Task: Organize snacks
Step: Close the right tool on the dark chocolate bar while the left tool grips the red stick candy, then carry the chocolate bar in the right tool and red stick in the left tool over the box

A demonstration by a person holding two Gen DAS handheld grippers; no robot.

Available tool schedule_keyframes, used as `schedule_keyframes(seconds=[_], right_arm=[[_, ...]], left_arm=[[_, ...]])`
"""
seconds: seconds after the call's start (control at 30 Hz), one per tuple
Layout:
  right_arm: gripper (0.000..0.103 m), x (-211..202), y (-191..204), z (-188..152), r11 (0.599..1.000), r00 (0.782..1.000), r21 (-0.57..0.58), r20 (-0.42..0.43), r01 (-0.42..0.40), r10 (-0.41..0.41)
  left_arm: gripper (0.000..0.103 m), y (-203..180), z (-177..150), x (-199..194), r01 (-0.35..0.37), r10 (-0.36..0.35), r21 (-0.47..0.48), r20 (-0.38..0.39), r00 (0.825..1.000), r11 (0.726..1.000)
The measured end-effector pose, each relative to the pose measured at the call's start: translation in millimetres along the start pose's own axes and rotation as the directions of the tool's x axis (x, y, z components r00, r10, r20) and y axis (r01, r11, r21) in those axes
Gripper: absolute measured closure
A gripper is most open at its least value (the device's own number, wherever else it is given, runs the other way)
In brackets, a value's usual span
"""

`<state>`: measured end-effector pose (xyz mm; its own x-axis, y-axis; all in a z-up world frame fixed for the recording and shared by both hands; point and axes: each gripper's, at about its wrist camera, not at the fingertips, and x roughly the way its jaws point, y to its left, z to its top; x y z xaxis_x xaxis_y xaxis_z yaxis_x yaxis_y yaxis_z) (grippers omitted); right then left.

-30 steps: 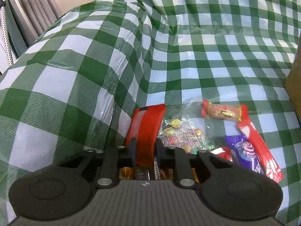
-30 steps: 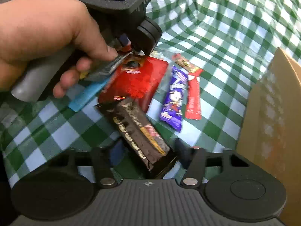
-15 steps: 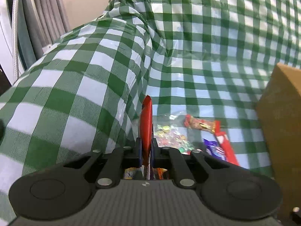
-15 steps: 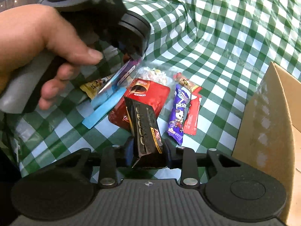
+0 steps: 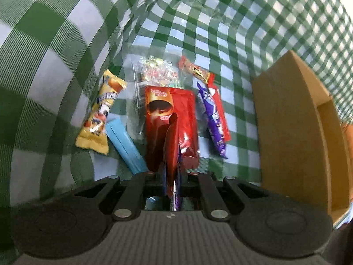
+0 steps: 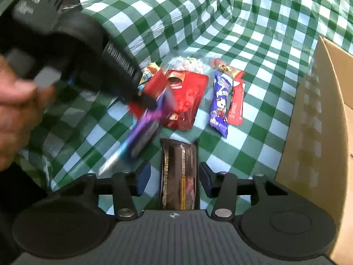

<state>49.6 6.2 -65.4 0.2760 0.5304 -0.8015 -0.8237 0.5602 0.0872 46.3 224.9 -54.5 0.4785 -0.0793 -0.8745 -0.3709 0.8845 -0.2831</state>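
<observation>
Left tool (image 5: 172, 176) — jaws pressed together on a thin red wrapper (image 5: 171, 145), held edge-on with a purple packet (image 5: 177, 196) beside it in the same pinch. Since a second ago this tool has swung from facing the draped cloth to looking down over the snack spread, its catch lifted clear of the bench (image 5: 233, 114).

Right tool (image 6: 179, 176) — its jaws have just been opening after a brief squeeze; the dark brown biscuit pack (image 6: 178, 172) stands upright between them. The right pad appears just apart from the pack; whether the left pad presses it cannot be told.

Both catches look ready for transfer to the cardboard box (image 5: 291, 132), which stands open at the right of the spread.

Remaining on the green-check bench: large red pouch (image 5: 176, 110), yellow packet (image 5: 99, 114), blue stick (image 5: 124, 145), clear candy bag (image 5: 154, 75), purple bar (image 5: 213, 119), slim red bar (image 5: 220, 114), small red-gold sweet (image 5: 194, 70) — close together, glossy, light.
</observation>
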Motion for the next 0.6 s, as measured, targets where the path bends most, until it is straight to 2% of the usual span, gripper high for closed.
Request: schedule_keyframes(seconds=[0.2,0.27,0.33,0.6], right_arm=[[0.050,27,-7,-3,0.999,0.998,0.027,-0.054,0.031,-0.029],[0.051,27,-6,-5,0.999,0.998,0.015,-0.048,0.036,-0.035],[0.061,24,-3,-5,0.999,0.999,0.000,-0.037,0.038,-0.038],[0.061,19,-9,-3,0.998,0.999,0.043,0.003,0.045,-0.045]], left_arm=[[0.092,2,4,8,-0.043,0.043,0.020,0.015,0.999,0.999],[0.092,5,7,8,-0.035,0.034,0.003,0.033,0.999,0.999],[0.095,5,9,5,-0.020,0.020,-0.002,0.054,0.998,1.000],[0.095,-6,9,7,-0.060,0.056,0.062,0.066,0.996,0.996]])
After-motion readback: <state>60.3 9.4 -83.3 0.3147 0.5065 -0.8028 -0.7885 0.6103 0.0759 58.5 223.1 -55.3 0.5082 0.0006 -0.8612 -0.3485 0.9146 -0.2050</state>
